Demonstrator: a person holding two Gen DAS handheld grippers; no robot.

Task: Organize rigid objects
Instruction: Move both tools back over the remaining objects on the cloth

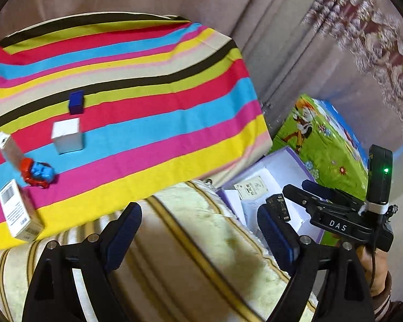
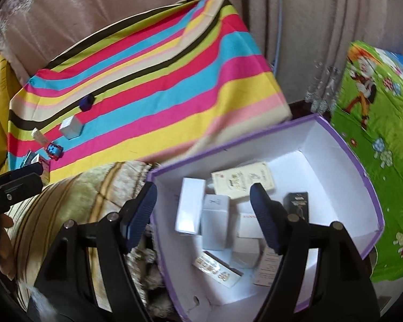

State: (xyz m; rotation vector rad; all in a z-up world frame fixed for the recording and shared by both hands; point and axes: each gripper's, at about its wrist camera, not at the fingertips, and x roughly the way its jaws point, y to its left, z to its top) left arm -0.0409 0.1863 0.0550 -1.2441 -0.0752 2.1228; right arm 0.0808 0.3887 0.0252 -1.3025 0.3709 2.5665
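Two sets of fingers, both empty. Your right gripper [image 2: 204, 214] stands fairly wide with nothing between its blue pads [image 2: 141, 212], and it hangs over the near rim of the purple-edged box [image 2: 362, 177]. Inside that box lie several small cartons: white ones [image 2: 189, 206], a cream printed one [image 2: 241, 179], a black one [image 2: 297, 204], and another printed one [image 2: 217, 268] at the near end. Your left gripper [image 1: 198, 236] is spread wide too, gripping nothing, above the cream striped blanket [image 1: 201, 241]. Farther out on the striped cloth [image 1: 147, 94] wait the pieces not yet boxed: a white barcoded carton [image 1: 18, 212] near the front edge, a red-and-blue toy car [image 1: 39, 175], a slim tilted box [image 1: 9, 149] (blurred, possibly silver), a white cube box [image 1: 67, 135] and a dark blue box [image 1: 76, 102]. A green cartoon-print cover [image 2: 376, 147] lies beyond the box.
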